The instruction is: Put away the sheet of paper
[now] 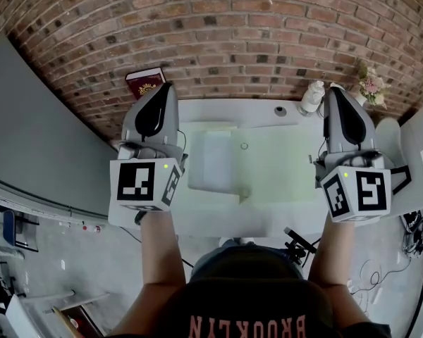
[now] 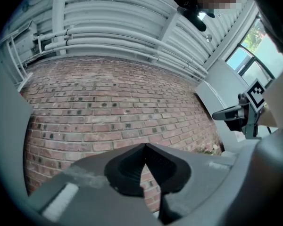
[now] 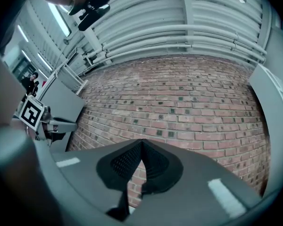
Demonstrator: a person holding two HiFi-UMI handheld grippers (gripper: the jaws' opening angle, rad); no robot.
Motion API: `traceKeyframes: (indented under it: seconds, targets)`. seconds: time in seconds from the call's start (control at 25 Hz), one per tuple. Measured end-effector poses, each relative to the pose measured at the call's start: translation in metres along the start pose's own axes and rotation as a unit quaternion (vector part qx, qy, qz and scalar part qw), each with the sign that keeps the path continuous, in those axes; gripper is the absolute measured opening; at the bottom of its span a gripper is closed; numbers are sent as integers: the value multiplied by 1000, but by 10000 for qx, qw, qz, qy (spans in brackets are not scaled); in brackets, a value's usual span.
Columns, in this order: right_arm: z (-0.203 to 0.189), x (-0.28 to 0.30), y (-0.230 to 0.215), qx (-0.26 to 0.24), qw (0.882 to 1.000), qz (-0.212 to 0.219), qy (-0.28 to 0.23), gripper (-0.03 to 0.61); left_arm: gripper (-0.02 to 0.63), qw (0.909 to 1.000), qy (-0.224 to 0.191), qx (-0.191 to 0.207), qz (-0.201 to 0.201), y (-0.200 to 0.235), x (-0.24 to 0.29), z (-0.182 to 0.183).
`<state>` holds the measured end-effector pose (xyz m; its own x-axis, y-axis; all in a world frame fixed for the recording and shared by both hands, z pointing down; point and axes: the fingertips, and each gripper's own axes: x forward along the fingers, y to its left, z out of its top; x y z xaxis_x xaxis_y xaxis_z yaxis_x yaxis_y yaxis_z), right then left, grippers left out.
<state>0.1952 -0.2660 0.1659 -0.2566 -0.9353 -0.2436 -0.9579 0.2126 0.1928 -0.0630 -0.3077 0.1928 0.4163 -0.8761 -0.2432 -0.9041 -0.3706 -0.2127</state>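
While you hold both tools up in front of you, the head view shows the left gripper point(image 1: 166, 94) at 10 o'clock and the right gripper point(image 1: 338, 97) at 2 o'clock, both pointing away from you toward the brick wall point(image 1: 225, 27). Each one's marker cube faces the camera. The sheet of paper point(image 1: 213, 162) lies flat on the white table point(image 1: 282, 189) near the middle of the frame. It sits between your two grippers, closer to the left one, and neither tool touches it. At 11 o'clock a dark red book point(image 1: 146, 81) leans by the wall at the table's far edge. A small white figurine point(image 1: 311, 97) stands at 1 o'clock, with a bunch of pale flowers point(image 1: 371, 84) just beyond it toward 2 o'clock. In the left gripper view, your left gripper's jaws are pressed together at the tips with nothing between them, and only brickwork shows behind. At 3 o'clock your right gripper shows side-on, its marker cube point(image 2: 256, 93) above it. Grey pipes point(image 2: 122, 32) run across the top from 10 to 1 o'clock. In the right gripper view, the right gripper's jaws are likewise closed tip to tip and empty against the brick wall. The left gripper with its marker cube point(image 3: 31, 113) sits at 9 o'clock, and the paper is not in this view.
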Motion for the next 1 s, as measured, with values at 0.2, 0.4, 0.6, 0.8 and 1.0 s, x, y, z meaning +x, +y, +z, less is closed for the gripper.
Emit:
traceKeyframes:
  seconds: [0.2,0.4,0.6,0.8,1.0]
  targets:
    - [-4,-1,-2,32,10000,-49,42,0,-3,10000,-17,13,-6,-2,0,2]
    - [-3,0,-4,36,10000,-85,27,0,-3,10000,0,47,-22,-2,0,3]
    - [-5,0,1,25,10000,-64,49,0,-3,10000,34,67,-16,0,-2,2]
    - [-11,0,4,51,9999,-43,109,0,-3,9999,110,57,-14,0,-4,-3]
    - [-15,-1,6,97,9998,-17,158,0,-3,9999,128,28,-13,0,-5,-6]
